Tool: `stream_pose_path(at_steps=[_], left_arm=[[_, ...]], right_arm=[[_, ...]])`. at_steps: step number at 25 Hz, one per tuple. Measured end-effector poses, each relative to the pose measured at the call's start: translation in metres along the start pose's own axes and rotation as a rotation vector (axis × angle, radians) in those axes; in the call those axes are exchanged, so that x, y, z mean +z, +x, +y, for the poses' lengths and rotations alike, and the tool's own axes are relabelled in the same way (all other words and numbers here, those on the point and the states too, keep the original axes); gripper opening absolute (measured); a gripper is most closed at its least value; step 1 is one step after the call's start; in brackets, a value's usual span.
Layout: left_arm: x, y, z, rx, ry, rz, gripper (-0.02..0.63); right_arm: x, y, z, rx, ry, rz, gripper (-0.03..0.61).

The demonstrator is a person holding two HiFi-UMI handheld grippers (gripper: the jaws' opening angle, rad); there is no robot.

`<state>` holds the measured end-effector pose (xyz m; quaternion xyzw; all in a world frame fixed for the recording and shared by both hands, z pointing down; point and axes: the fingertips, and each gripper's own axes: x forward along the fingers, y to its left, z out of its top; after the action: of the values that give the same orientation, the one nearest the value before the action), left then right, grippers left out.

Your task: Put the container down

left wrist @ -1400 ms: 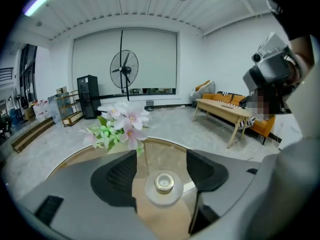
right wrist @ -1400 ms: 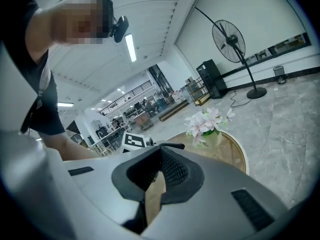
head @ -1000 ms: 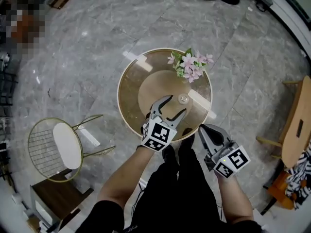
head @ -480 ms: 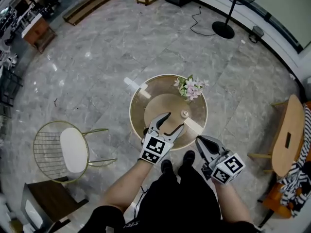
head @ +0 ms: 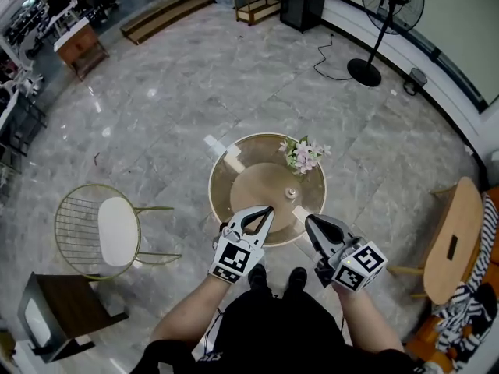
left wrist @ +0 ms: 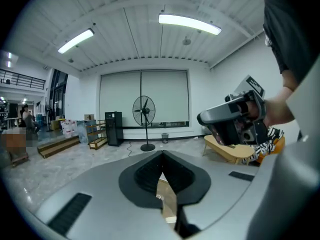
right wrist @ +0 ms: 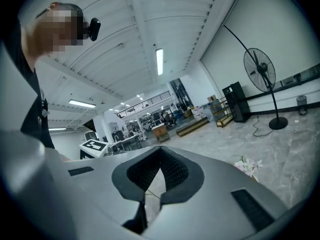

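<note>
Left hand-held gripper (head: 266,210): jaws just closed, tips together, nothing between them; seen over the near edge of the desk in the head view.
Right hand-held gripper (head: 309,221): jaws together, empty; just beside the left one.
Container (head: 291,193): small, upright at the desk centre, apart from both grippers.
Flowers (head: 302,154): far side of the desk, near the container.
Desk (head: 228,184): round, glass-topped.
Chair (head: 101,228): wire-framed, left of the desk, well apart.
</note>
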<state>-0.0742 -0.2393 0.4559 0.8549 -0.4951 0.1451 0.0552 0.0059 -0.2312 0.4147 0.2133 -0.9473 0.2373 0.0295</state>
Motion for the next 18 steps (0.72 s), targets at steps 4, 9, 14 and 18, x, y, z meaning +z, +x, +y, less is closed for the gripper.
stream_pose_path(at_steps=[4,9,14,18], left_arm=[[0.018,-0.009,-0.011,0.091,-0.031,-0.008,0.015],[0.049,-0.006,-0.023,0.140,-0.049,-0.026,0.017],[0.093,0.013,-0.037,0.113,-0.019,-0.081,0.017],[0.114,0.015,-0.039,0.131,-0.016,-0.120,0.017]], right_arm=[[0.026,-0.020,-0.002,0.026,-0.057,-0.012,0.014],[0.049,-0.049,-0.013,0.038,-0.096,-0.007,0.014],[0.060,-0.090,-0.032,-0.026,-0.121,-0.016,0.015],[0.062,-0.106,-0.051,-0.066,-0.101,-0.038,0.014]])
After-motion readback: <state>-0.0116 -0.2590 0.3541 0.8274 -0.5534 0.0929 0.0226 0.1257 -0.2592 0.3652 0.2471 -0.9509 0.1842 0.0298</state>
